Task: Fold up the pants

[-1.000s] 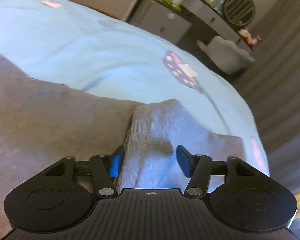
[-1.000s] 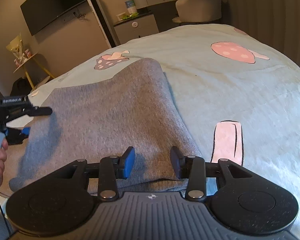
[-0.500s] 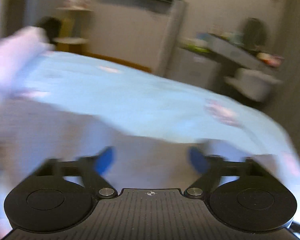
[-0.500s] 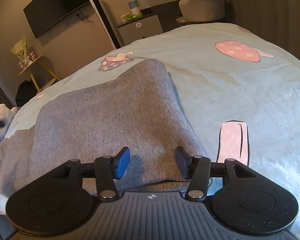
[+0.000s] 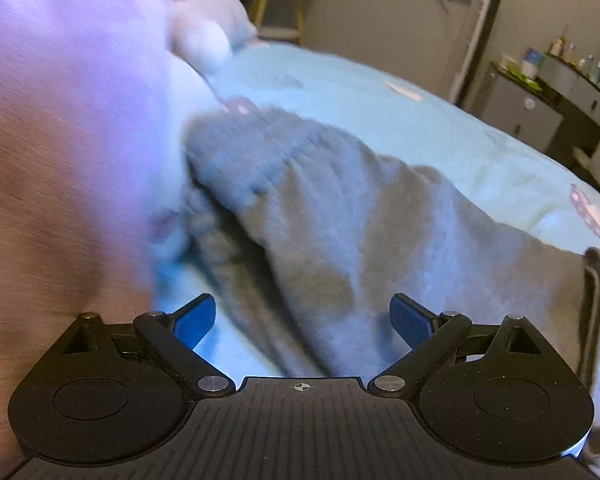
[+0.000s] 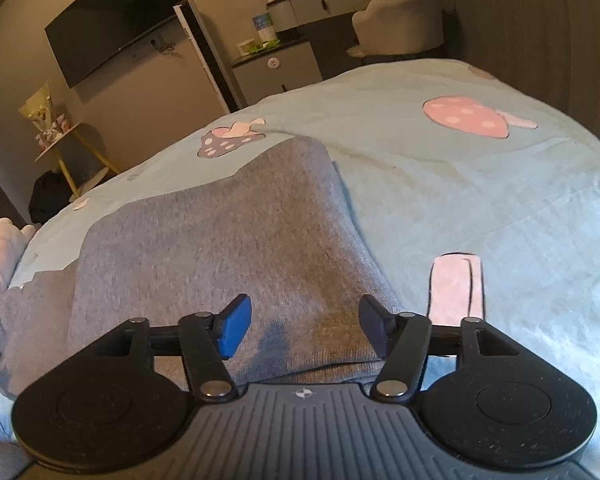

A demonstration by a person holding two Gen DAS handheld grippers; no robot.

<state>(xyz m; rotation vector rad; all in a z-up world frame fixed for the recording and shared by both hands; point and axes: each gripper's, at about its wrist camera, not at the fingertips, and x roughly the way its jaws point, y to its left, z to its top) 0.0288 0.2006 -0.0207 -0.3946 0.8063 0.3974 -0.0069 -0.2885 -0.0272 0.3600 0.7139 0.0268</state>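
Note:
Grey knit pants (image 6: 228, 236) lie folded over on a light blue bed sheet (image 6: 480, 200). In the left wrist view the pants' gathered waistband end (image 5: 260, 160) lies bunched, with grey cloth (image 5: 360, 248) running toward the camera. My left gripper (image 5: 302, 320) is open and empty, just above that cloth. My right gripper (image 6: 304, 326) is open and empty, hovering over the near folded edge of the pants. The left wrist view is blurred.
A pale plush pile (image 5: 68, 80) fills the left of the left wrist view and shows at the bed's left edge (image 6: 0, 252). Beyond the bed stand a dresser (image 6: 276, 64), a wall TV (image 6: 116, 20), a chair (image 6: 400, 20) and a yellow-legged side table (image 6: 64, 148).
My left gripper let go of the folded cuff end, opened wide and swung left to the waistband end. My right gripper opened a little wider and stayed over the near fold.

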